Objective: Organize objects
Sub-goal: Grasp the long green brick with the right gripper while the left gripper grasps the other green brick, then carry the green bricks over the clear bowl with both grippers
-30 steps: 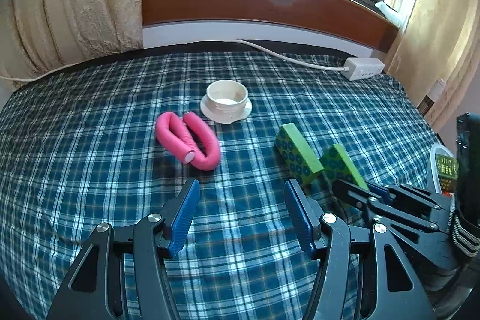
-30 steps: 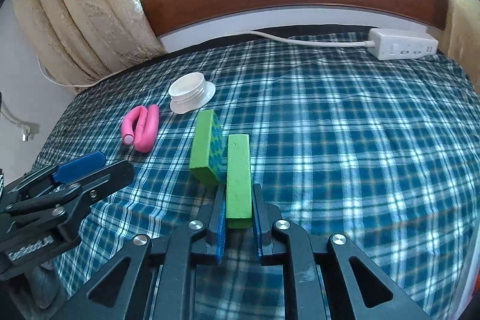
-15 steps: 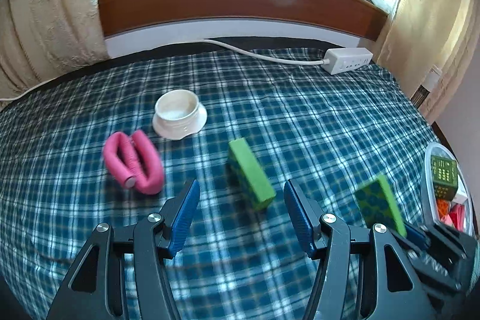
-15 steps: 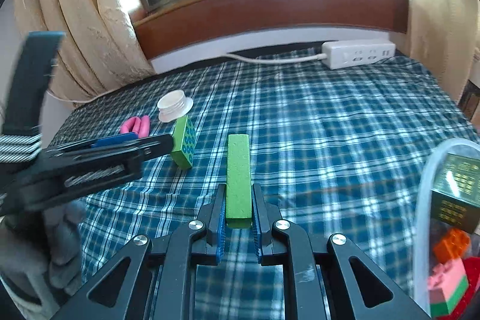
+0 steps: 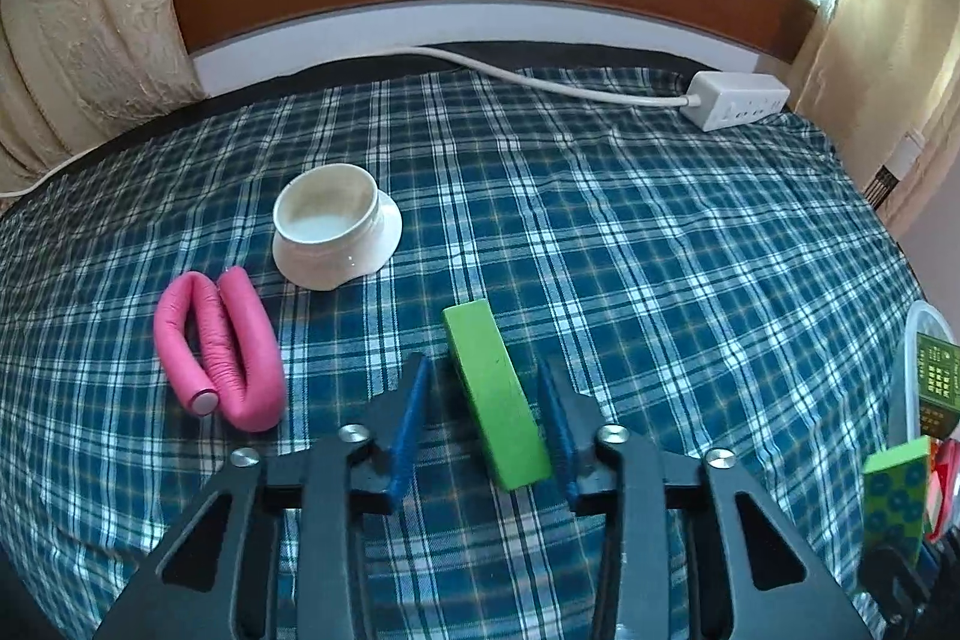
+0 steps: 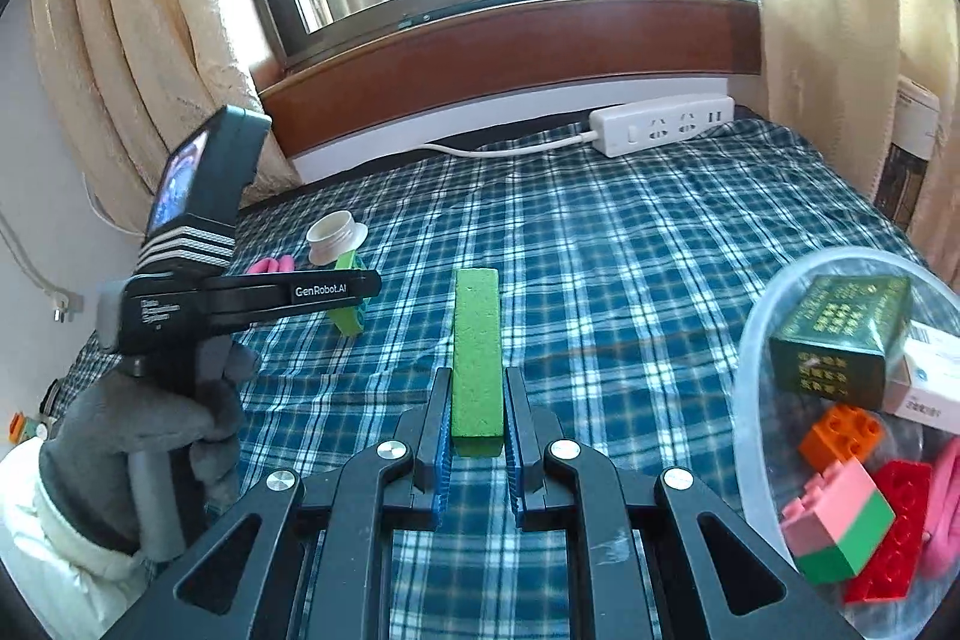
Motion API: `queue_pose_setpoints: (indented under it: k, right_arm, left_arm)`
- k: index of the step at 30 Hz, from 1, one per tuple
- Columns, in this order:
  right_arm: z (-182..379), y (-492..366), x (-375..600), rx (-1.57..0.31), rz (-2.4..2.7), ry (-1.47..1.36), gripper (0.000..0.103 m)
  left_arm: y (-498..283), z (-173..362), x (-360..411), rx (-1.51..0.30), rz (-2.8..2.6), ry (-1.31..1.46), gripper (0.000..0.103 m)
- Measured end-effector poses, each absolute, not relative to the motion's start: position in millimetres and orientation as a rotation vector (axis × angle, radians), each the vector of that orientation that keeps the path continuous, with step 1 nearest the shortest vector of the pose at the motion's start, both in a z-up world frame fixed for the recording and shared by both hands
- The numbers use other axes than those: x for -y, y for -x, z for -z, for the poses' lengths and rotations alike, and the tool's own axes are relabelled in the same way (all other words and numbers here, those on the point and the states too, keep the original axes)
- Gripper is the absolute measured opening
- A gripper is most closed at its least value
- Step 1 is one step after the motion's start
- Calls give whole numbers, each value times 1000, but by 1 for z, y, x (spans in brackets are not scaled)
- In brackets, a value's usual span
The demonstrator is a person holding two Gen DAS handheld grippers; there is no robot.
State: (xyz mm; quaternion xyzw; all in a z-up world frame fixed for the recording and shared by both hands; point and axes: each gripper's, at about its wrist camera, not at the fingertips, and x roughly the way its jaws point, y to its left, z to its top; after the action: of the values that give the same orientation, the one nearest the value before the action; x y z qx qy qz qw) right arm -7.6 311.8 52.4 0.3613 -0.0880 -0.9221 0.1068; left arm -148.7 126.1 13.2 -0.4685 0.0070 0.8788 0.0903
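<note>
A green block (image 5: 492,394) lies on the plaid cloth (image 5: 660,280). My left gripper (image 5: 480,361) straddles it with its jaws closing. The right pad sits against the block's side, while the left pad stands a little clear. In the right wrist view the left gripper (image 6: 354,283) appears side-on over that block (image 6: 348,319). My right gripper (image 6: 478,373) is shut on a second green block (image 6: 477,340), held on edge above the cloth. That block's blue-dotted face (image 5: 894,496) shows at the lower right of the left wrist view. A clear plastic tub (image 6: 750,340) stands to the right.
The tub holds a dark green box (image 6: 840,334) and several toy bricks. A white bowl (image 5: 330,226) and a folded pink roll (image 5: 222,346) lie left of the block. A white power strip (image 5: 738,100) sits at the far edge. A gloved hand (image 6: 150,418) holds the left gripper.
The left gripper has come in over the lying green block and its jaws have narrowed around it. The right gripper has lifted its block and carried it right, beside the tub.
</note>
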Motion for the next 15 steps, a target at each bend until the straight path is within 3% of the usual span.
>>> queue_pose_setpoints:
  k: [2,4,15]
  right_arm:
    - [-52,5,-317,277,2721,-1063,15]
    - [-52,1,-322,296,2729,-1060,15]
    - [-60,-21,-359,407,2816,-1016,15]
  left_arm:
    - [150,-10,-126,-15,-2605,1402,18]
    - [148,-11,-127,-27,-2611,1391,15]
    - [124,-28,-147,-85,-2588,1306,15]
